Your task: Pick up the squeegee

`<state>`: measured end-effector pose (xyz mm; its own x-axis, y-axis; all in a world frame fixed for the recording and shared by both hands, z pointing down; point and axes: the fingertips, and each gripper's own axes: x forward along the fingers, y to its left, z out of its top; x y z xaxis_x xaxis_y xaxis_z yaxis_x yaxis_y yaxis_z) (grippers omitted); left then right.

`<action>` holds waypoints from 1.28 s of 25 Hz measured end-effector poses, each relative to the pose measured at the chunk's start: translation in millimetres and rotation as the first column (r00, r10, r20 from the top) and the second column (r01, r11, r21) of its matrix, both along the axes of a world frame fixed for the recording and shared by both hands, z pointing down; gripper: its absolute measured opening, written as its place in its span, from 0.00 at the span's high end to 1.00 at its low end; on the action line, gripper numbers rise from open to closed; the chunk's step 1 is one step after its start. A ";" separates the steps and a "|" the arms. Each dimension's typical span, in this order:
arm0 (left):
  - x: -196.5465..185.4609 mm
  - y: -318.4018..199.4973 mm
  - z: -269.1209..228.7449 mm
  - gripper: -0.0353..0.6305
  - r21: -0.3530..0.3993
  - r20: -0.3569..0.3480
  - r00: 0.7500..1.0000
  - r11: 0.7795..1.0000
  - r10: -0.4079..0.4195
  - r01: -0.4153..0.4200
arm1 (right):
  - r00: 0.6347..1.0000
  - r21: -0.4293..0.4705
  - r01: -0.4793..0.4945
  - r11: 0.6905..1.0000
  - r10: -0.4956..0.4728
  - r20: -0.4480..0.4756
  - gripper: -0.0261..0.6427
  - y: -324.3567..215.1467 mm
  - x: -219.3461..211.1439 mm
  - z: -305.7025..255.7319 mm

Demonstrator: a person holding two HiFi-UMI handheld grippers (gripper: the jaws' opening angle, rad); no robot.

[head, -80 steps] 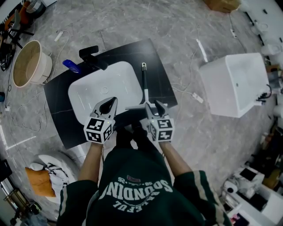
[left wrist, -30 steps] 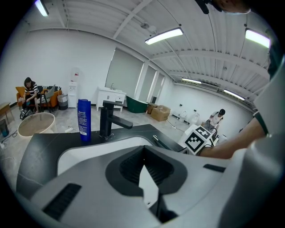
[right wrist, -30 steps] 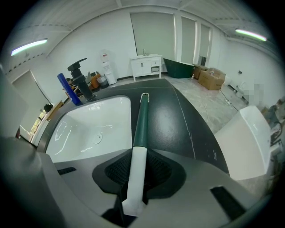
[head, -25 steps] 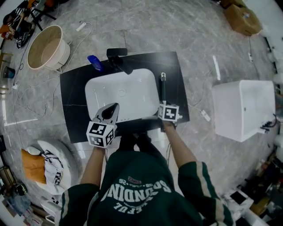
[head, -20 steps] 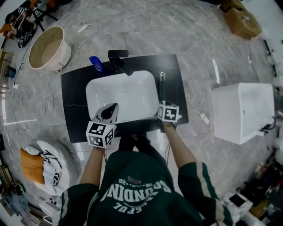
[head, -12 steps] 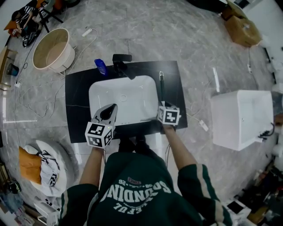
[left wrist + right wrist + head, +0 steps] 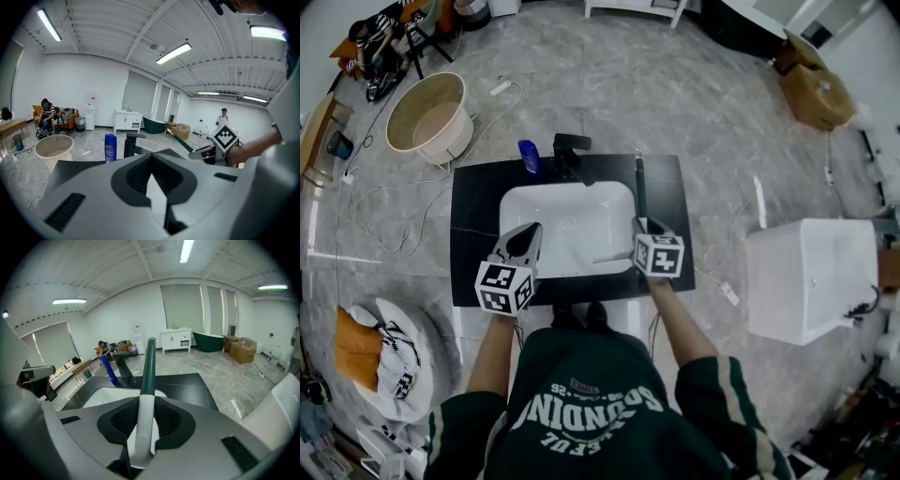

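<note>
The squeegee has a dark green handle [image 7: 639, 183] and a pale neck [image 7: 146, 420]. Its thin blade [image 7: 610, 256] sticks out to the left over the white basin. My right gripper [image 7: 641, 225] is shut on the neck, and the handle [image 7: 149, 364] points away over the black counter. The squeegee hangs above the counter. My left gripper [image 7: 530, 231] hovers over the basin's near left corner. Its jaws meet at the tips with nothing between them [image 7: 151, 174]. The right gripper's marker cube [image 7: 225, 137] shows in the left gripper view.
A white basin [image 7: 567, 202] is set in a black counter [image 7: 473, 234], with a black faucet [image 7: 570, 150] and a blue bottle [image 7: 529, 157] at its far edge. On the floor stand a beige tub [image 7: 431, 117] and a white box [image 7: 811, 277]. Cables trail around.
About three seconds ago the squeegee lay on the counter in front of my right gripper. Now the right gripper holds it and has risen; the left gripper has risen a little too.
</note>
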<state>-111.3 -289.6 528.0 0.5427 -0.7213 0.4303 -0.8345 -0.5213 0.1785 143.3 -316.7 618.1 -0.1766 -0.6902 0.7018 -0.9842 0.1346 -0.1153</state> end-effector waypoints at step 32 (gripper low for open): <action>-33.1 7.4 -43.5 0.94 0.103 -0.021 0.995 0.990 -0.098 0.100 | 0.968 0.215 0.240 0.947 -0.251 0.025 0.83 12.8 -78.4 -89.0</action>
